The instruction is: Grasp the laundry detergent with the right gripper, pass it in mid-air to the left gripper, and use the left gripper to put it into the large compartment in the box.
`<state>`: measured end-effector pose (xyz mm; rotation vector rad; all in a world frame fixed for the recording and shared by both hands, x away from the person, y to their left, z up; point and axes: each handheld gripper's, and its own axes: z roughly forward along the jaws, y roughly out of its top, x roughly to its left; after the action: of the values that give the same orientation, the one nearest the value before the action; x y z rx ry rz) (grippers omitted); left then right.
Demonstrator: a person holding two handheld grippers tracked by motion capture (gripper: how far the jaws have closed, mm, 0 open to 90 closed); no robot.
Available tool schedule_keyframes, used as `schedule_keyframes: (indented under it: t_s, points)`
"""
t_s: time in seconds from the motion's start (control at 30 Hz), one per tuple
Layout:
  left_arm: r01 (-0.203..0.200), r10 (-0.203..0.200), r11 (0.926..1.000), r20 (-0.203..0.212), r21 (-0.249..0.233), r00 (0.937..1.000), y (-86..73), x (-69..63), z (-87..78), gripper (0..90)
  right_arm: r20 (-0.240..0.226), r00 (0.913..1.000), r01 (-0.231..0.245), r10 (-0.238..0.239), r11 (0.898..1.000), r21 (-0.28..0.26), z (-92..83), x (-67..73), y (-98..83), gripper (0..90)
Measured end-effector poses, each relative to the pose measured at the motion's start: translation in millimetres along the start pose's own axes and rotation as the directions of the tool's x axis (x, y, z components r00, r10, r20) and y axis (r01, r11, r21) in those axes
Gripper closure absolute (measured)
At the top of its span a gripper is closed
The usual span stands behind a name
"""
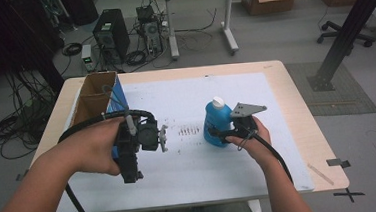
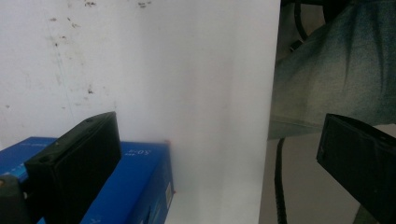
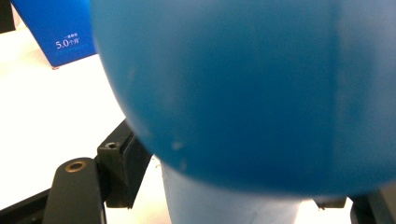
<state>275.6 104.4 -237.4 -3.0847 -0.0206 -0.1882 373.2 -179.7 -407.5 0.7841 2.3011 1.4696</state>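
In the high view, one blue bottle [image 1: 217, 124] with a white cap stands upright on the white sheet [image 1: 201, 175] that covers the bench [image 1: 296, 103], right of the middle. The right hand-held gripper [image 1: 217, 135] reaches it from the right at its lower half; the bottle hides the jaw tips, so the contact itself cannot be made out here. The left hand-held gripper [image 1: 163, 138] is held left of the middle, well apart from the bottle, and its body hides most of a blue box [image 1: 118, 98] behind it. One open cardboard box [image 1: 92, 97] sits at the far left corner of the bench. Bare sheet lies between the two hands and in front of them, down to the near edge.

In the left gripper view, the two black jaws stand wide apart with nothing between them. The blue box [image 2: 140, 186] is cut off at the bottom, behind the left-hand jaw. The sheet's edge runs up the picture, with a trouser leg [image 2: 336, 70] past it.

In the right gripper view, the bottle [image 3: 261, 93] is blurred and very close, sitting between the jaws. The jaw on the left lies against its side; the other is nearly cut off at the corner. Whether the pads press cannot be told. The blue box [image 3: 56, 32] stands far off at the top left.
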Motion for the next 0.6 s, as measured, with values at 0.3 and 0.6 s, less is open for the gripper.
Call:
schedule_keyframes:
  t_s: [0.3, 0.6]
  points:
    - [-0.001, 0.001, 1.0000, 0.000, 0.003, 1.0000, 0.8, 0.8, -1.1, 0.4, -0.005, 1.0000, 0.003, -0.003, 1.000, -0.003, 1.9, 0.7, 0.4, 31.7]
    - [0.000, 0.000, 1.0000, 0.004, 0.003, 1.0000, 2.6, 2.1, 0.7, 0.4, 0.002, 1.0000, 0.002, -0.002, 1.000, -0.008, 1.3, -0.1, 0.2, 36.0]
